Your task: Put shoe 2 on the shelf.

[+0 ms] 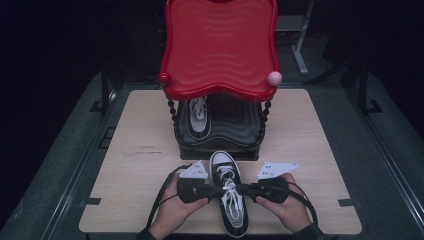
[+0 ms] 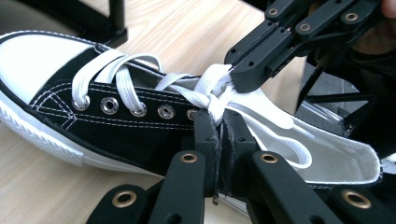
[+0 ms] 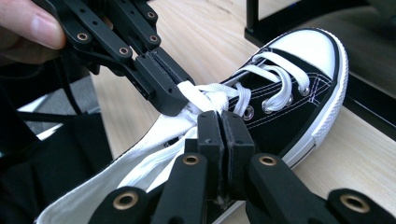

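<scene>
Lace-tying was under way: your left gripper [image 1: 212, 191] and right gripper [image 1: 243, 190] each pinched the black canvas sneaker's [image 1: 228, 192] white lace [image 2: 211, 91]; next, pull the ends apart evenly.

Light wood table [image 1: 310, 150]. Black-and-white sneaker [image 1: 231, 210] lies on it at the near edge, between the two grippers, toe pointing away from them. Beyond the toe, a two-tier stand [image 1: 220, 50] rests on the tabletop; red top tray, black lower shelf.
</scene>
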`<action>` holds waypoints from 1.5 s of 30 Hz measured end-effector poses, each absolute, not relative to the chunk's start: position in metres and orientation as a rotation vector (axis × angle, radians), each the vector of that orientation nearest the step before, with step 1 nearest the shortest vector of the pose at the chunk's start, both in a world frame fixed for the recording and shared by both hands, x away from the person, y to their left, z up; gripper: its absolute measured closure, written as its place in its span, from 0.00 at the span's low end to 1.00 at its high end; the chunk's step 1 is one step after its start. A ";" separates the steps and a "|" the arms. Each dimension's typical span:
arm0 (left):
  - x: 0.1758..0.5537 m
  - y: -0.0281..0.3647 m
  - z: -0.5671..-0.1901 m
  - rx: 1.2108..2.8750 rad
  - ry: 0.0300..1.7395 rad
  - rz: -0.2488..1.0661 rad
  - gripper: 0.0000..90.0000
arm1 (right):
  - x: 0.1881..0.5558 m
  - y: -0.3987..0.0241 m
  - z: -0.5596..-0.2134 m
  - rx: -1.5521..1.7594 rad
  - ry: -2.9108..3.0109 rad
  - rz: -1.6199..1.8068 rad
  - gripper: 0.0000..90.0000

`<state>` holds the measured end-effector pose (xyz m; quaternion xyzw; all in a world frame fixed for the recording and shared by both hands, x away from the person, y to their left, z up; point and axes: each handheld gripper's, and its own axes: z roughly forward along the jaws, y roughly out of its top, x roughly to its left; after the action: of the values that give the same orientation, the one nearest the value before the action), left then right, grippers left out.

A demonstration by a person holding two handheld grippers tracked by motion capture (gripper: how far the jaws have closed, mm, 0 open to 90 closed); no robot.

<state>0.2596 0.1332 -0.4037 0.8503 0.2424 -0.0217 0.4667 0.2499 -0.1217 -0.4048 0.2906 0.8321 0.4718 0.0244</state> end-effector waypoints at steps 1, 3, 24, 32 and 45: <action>0.258 0.133 -0.401 2.087 0.585 -0.053 0.96 | 0.248 -0.123 -0.403 0.898 2.570 1.473 0.97; 0.255 0.133 -0.397 2.082 0.569 -0.047 0.96 | 0.243 -0.125 -0.399 0.891 2.557 1.488 0.97; 0.261 0.134 -0.333 2.037 0.429 0.094 0.96 | 0.235 -0.133 -0.346 0.793 2.351 1.613 0.97; 0.301 0.132 -0.321 1.998 0.480 0.225 0.96 | 0.271 -0.128 -0.336 0.823 2.254 1.593 0.97; 0.352 0.119 -0.320 1.922 0.560 0.496 0.97 | 0.329 -0.117 -0.332 0.915 2.086 1.548 0.97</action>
<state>0.3515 0.1187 -0.3204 0.7996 0.2330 0.2061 0.5136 0.3287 -0.1174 -0.3323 0.3261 0.7433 0.5516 0.1925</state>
